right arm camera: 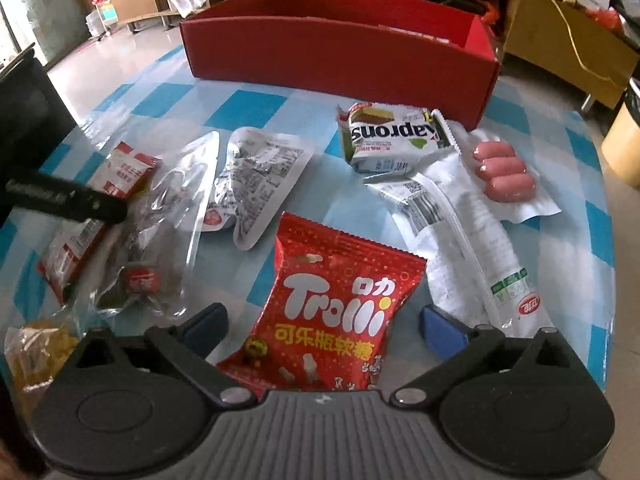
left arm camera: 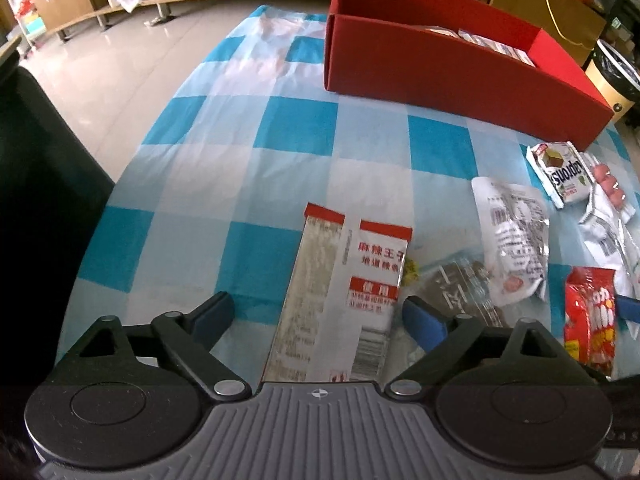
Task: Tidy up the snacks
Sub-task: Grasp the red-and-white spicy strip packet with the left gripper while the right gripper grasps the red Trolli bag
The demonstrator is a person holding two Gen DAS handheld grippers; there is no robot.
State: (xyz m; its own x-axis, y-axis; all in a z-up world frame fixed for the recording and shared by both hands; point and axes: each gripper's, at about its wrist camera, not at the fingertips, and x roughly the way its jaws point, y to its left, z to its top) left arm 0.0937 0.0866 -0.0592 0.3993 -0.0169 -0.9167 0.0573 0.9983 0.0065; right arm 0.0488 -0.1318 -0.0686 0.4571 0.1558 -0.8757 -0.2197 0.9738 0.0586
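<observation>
My left gripper (left arm camera: 320,312) is open, its fingers on either side of a red-and-white spicy strip packet (left arm camera: 340,300) lying flat on the checked cloth. My right gripper (right arm camera: 320,320) is open around a red Trolli gummy bag (right arm camera: 336,304) on the cloth; the bag also shows in the left wrist view (left arm camera: 590,320). A red open box (right arm camera: 340,44) stands at the back, with some packets inside in the left wrist view (left arm camera: 452,76). A Naprons wafer pack (right arm camera: 392,136) and a sausage pack (right arm camera: 500,172) lie in front of the box.
A white printed pouch (right arm camera: 256,184), a clear bag with dark contents (right arm camera: 152,248), a long white packet (right arm camera: 472,240) and a yellow snack bag (right arm camera: 36,356) lie on the blue-and-white checked cloth (left arm camera: 280,128). A dark chair (left arm camera: 36,200) stands left. Desks and cartons stand behind.
</observation>
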